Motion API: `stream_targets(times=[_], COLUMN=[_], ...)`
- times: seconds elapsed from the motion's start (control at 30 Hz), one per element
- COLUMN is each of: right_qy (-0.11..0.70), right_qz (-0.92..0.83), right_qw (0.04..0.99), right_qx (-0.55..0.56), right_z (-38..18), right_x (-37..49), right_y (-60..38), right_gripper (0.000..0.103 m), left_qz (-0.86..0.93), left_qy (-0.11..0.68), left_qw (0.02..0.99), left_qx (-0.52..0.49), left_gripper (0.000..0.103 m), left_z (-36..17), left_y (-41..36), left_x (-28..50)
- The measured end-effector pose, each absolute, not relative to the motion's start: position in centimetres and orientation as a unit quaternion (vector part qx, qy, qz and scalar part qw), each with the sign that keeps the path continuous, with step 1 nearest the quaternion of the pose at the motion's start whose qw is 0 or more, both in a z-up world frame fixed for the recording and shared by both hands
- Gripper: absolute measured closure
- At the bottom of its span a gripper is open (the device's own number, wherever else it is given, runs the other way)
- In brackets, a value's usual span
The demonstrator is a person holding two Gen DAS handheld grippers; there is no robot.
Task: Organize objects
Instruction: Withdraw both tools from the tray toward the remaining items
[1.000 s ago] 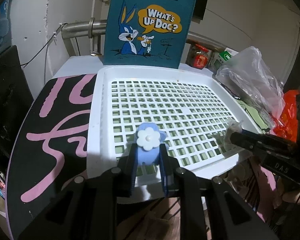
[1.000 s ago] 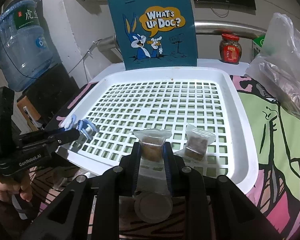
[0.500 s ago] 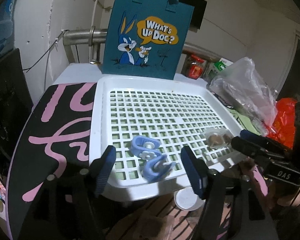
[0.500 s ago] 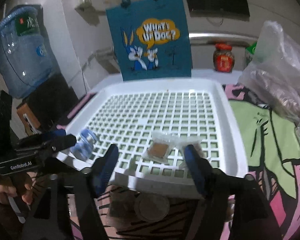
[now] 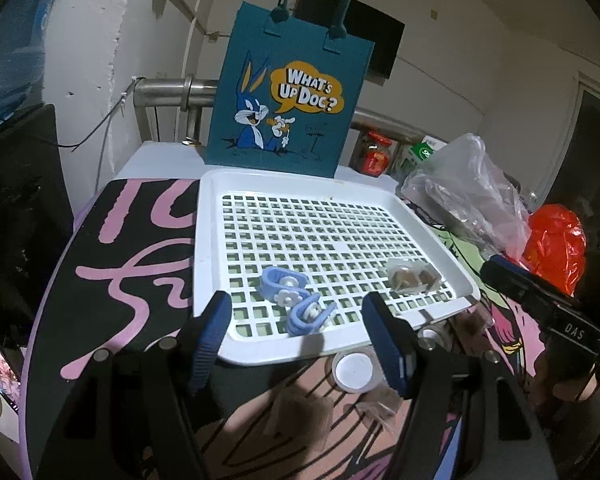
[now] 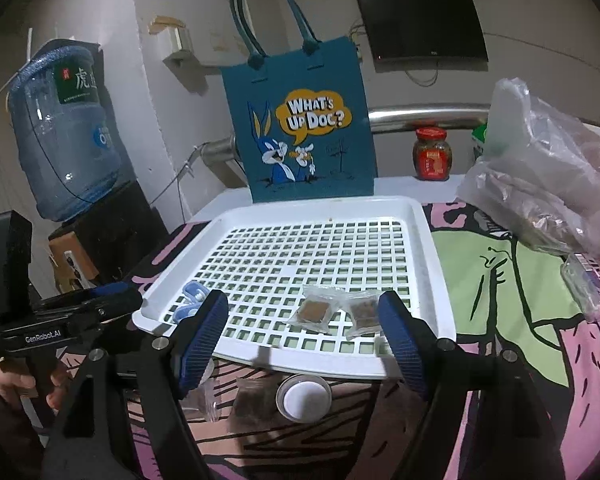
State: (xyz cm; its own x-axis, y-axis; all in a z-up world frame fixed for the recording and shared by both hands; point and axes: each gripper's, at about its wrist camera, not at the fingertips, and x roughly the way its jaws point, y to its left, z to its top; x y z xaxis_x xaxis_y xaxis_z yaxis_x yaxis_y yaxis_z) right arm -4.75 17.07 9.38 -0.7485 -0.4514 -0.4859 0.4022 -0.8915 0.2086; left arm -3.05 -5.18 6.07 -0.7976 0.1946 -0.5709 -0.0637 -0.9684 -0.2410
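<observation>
Both grippers (image 5: 300,332) (image 6: 304,332) gape, empty; white tray (image 5: 208,248) holds blue clips (image 5: 292,300), snack packets (image 6: 336,312).

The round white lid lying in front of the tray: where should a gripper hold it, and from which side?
The round white lid lies flat beside the white tray. Probably come from above with the right gripper, jaws across its raised outer rim; its low, flat shape offers little side wall.
</observation>
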Motion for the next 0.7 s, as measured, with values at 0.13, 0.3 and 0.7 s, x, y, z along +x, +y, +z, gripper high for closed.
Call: stream_targets(times=[0.13, 0.3, 0.7], right_qy=[-0.046, -0.051, -0.071], right_qz=[-0.938, -0.943, -0.947], right_qw=[0.229, 0.225, 0.205], right_qx=[0.255, 0.240, 0.236], right_z=[9.8, 9.9, 9.4], right_x=[-3.7, -2.4, -0.8], right_y=[17.6, 18.4, 21.1], right_gripper=[0.025, 0.021, 0.020], left_qz=[0.944, 0.945, 0.946], left_qy=[-0.107, -0.110, -0.111], left_qw=[0.068, 0.068, 0.069], left_qx=[-0.305, -0.299, -0.298], left_gripper=[0.036, 0.036, 0.036], left_z=[6.2, 6.3, 5.6], left_y=[-5.3, -5.5, -5.6], left_x=[-2.3, -1.5, 0.5])
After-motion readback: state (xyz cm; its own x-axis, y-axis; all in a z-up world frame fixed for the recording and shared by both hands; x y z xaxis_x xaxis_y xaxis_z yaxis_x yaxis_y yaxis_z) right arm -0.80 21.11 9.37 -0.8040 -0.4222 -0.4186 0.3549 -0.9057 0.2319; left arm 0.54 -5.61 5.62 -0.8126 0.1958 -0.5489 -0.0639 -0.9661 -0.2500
